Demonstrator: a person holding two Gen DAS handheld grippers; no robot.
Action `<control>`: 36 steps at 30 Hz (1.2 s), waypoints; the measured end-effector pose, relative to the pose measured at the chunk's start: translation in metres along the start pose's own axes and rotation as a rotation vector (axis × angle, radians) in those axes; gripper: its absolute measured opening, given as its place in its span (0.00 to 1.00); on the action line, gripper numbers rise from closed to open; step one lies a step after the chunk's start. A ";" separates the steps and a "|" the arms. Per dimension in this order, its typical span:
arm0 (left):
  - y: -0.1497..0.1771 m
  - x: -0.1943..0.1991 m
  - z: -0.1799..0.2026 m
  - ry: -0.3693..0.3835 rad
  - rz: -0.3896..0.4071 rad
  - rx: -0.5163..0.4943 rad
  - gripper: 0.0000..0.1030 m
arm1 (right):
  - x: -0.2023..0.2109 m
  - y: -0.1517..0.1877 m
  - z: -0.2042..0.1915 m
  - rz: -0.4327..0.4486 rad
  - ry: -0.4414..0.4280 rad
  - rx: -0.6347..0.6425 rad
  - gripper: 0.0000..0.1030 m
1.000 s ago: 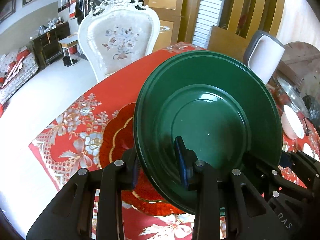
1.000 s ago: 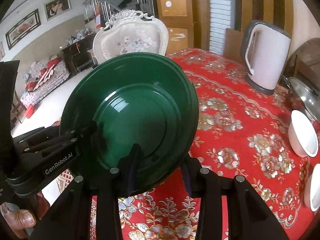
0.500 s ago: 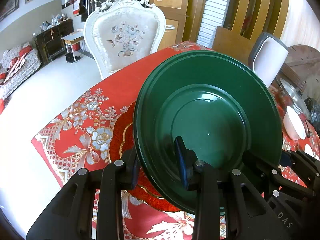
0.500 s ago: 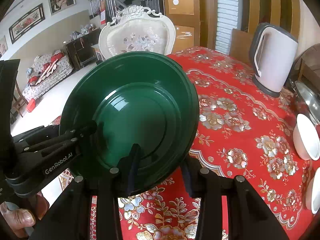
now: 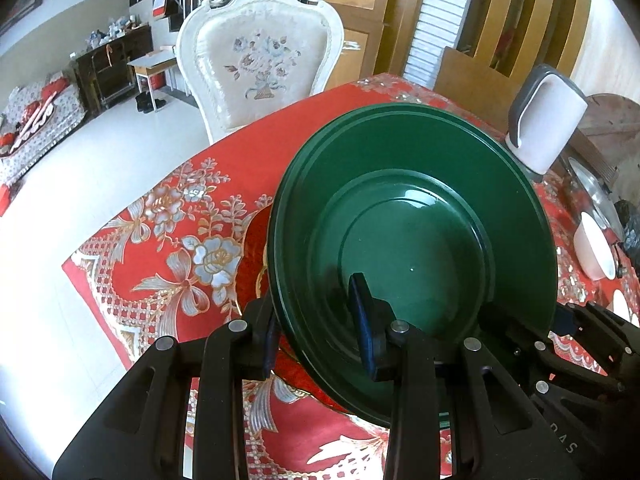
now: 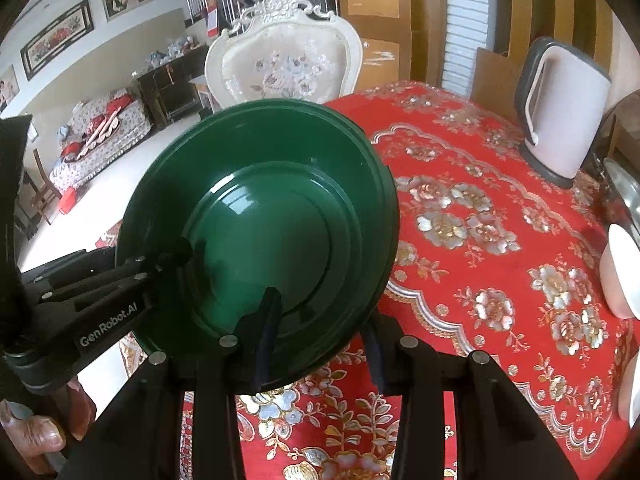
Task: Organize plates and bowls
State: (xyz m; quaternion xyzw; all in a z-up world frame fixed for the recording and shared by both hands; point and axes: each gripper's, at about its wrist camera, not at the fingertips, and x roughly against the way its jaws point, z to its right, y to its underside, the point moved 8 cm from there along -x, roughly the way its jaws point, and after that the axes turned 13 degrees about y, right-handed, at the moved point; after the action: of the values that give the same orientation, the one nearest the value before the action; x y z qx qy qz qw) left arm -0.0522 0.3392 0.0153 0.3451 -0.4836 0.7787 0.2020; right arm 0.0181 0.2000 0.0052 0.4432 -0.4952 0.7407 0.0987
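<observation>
Since a second ago the chair and the cloth's near corner have slid further into the left wrist view, while my grip on the plates looks unchanged. From that camera I see the left gripper (image 5: 320,324) angled steeply down, its jaws clamped on the near rim of the stack of green plates (image 5: 416,240): one pad sits inside the dish, the other behind the rim on the underside. The stack is tilted, held up above the red tablecloth (image 5: 168,240) near its corner. The right gripper (image 5: 560,320) reaches in from the lower right and meets the rim there. Beyond stand the white chair (image 5: 260,64), the kettle (image 5: 548,124) and a white bowl (image 5: 592,248) at the right edge.

From the right wrist camera, the right gripper (image 6: 320,332) also points steeply down, jaws closed on the lower rim of the green stack (image 6: 260,232), one finger (image 6: 268,328) lying across the inner face. The left gripper (image 6: 176,252) comes in from the left and bites the opposite rim. A hand (image 6: 40,436) shows at the bottom left corner. The kettle (image 6: 560,108) stands on the cloth (image 6: 480,208) well apart from the plates; white bowls (image 6: 620,272) sit at the right edge.
</observation>
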 end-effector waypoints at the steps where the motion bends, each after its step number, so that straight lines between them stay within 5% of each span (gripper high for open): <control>1: 0.001 -0.001 -0.001 0.001 -0.004 0.005 0.30 | -0.001 0.001 -0.001 -0.004 -0.002 0.000 0.39; 23: 0.008 -0.015 -0.017 -0.026 -0.039 0.025 0.35 | -0.014 0.007 -0.018 -0.062 -0.037 -0.014 0.43; 36: -0.008 0.004 -0.020 -0.149 0.097 -0.017 0.39 | -0.005 0.002 -0.014 -0.031 -0.033 -0.049 0.48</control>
State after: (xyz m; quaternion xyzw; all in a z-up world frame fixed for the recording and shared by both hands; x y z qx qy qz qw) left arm -0.0566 0.3610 0.0174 0.3765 -0.5200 0.7555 0.1303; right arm 0.0120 0.2118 -0.0011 0.4607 -0.5076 0.7193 0.1128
